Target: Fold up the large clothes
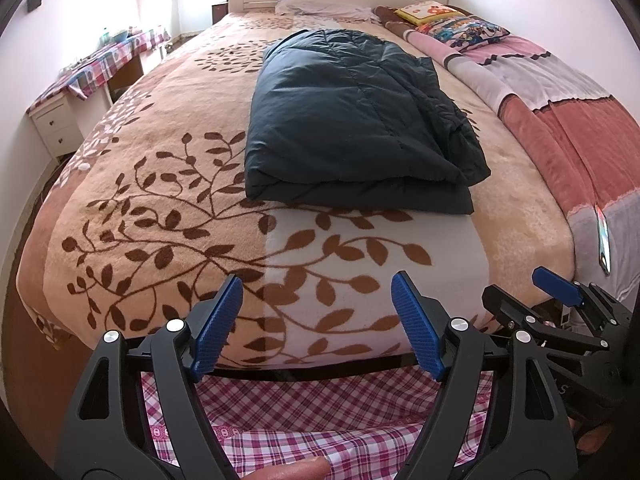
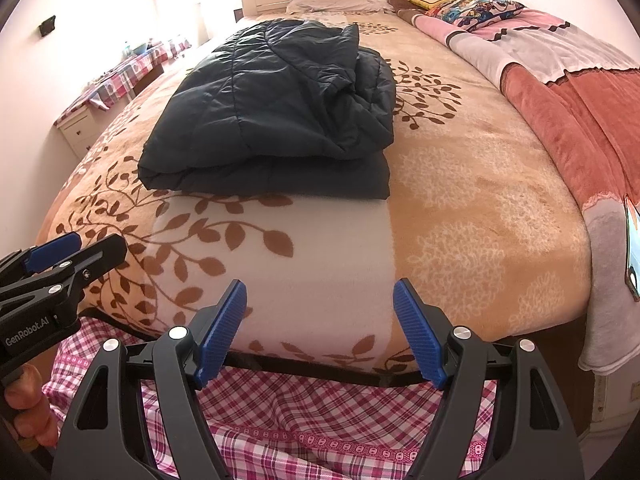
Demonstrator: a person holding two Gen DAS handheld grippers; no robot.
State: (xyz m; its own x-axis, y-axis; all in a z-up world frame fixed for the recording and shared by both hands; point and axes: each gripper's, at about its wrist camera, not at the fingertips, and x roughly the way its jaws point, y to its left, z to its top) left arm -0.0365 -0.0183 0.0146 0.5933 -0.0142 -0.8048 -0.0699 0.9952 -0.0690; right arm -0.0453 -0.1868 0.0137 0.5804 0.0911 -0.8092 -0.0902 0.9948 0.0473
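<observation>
A dark navy quilted jacket (image 1: pixel 352 120) (image 2: pixel 276 108) lies folded into a thick bundle in the middle of the bed, its folded edge toward me. My left gripper (image 1: pixel 318 284) hovers over the foot of the bed, well short of the jacket, jaws wide apart with nothing between them. My right gripper (image 2: pixel 320 290) is held beside it at the same distance, also open and empty. Each gripper shows at the other view's edge: the right gripper (image 1: pixel 560 288) at right, the left gripper (image 2: pixel 72 248) at left with a hand below it.
The bed wears a tan blanket with brown leaves (image 1: pixel 160 208) (image 2: pixel 480 208). A pink, grey and red blanket (image 1: pixel 560 112) (image 2: pixel 560 92) and pillows (image 1: pixel 460 28) lie along the right side. A phone (image 1: pixel 603 240) rests on it. A desk with checked cloth (image 1: pixel 100 68) stands left. Checked fabric (image 2: pixel 320 420) hangs below.
</observation>
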